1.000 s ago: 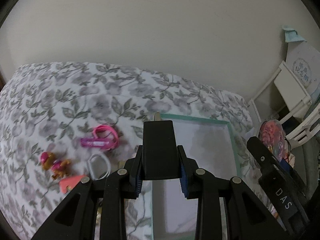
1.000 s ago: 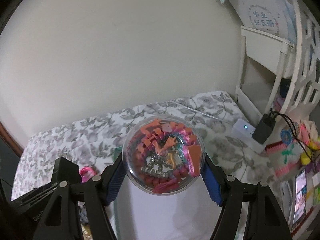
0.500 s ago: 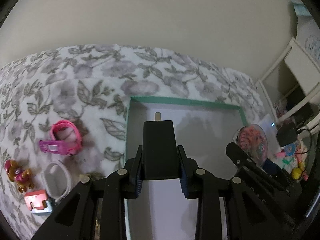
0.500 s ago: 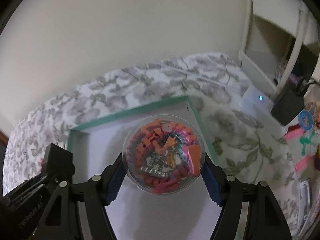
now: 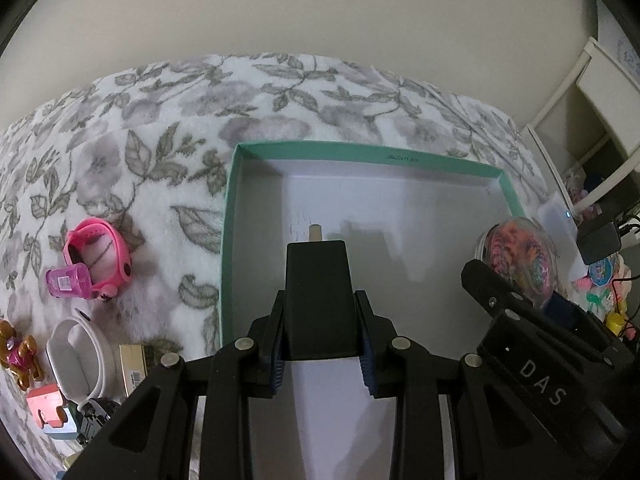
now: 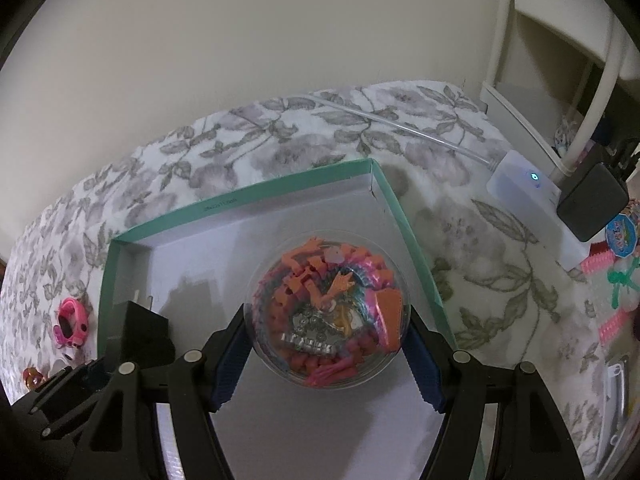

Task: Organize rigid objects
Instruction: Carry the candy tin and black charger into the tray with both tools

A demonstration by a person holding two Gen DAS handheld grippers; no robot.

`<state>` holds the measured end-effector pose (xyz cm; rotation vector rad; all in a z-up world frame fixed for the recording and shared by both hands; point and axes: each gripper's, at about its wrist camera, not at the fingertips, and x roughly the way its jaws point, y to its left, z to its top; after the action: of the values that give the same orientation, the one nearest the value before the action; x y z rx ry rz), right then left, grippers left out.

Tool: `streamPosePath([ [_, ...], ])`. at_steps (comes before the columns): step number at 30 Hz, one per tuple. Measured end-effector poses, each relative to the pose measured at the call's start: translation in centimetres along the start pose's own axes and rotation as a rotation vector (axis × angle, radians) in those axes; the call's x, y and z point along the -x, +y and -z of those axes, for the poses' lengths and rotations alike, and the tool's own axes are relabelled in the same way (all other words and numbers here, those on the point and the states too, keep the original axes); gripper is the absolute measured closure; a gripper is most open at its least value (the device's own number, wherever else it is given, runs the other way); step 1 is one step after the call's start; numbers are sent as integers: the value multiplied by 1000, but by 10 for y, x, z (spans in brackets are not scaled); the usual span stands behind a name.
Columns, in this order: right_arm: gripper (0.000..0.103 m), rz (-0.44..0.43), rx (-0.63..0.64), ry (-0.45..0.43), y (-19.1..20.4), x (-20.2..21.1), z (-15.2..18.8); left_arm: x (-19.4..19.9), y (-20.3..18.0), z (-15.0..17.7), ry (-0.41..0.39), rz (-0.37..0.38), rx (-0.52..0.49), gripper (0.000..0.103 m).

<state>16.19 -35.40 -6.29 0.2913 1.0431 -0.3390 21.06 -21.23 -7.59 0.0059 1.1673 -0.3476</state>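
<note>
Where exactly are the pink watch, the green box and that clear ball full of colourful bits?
pink watch (image 5: 102,258), left wrist view, on its strap loop.
green box (image 5: 360,154), left wrist view, on its far rim.
clear ball (image 6: 332,312), right wrist view, on its middle.

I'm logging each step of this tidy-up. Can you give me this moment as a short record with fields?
surface: floral blanket
container: teal-edged box, white floor, nothing resting on it
left gripper: shut on black block, over the box
right gripper: shut on clear ball of bright trinkets, over the box
left outside: pink watch, white ring, small figurines
</note>
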Motion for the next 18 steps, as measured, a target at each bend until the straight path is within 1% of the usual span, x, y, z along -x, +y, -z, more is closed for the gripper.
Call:
streamPosePath([
  [4, 29, -1, 1, 3, 0, 0, 0, 1, 1, 0, -4, -2, -4, 71],
  [10, 28, 9, 9, -11, 1, 4, 0, 13, 2, -4, -42, -2, -4, 70],
  [11, 28, 10, 12, -12, 1, 4, 0, 16, 3, -4, -47, -2, -2, 68],
  [14, 28, 12, 22, -21, 3, 7, -1, 24, 5, -7, -67, -9, -1, 59],
  [18, 28, 12, 27, -56, 5, 16, -4, 37, 7, -10, -93, -11, 3, 56],
])
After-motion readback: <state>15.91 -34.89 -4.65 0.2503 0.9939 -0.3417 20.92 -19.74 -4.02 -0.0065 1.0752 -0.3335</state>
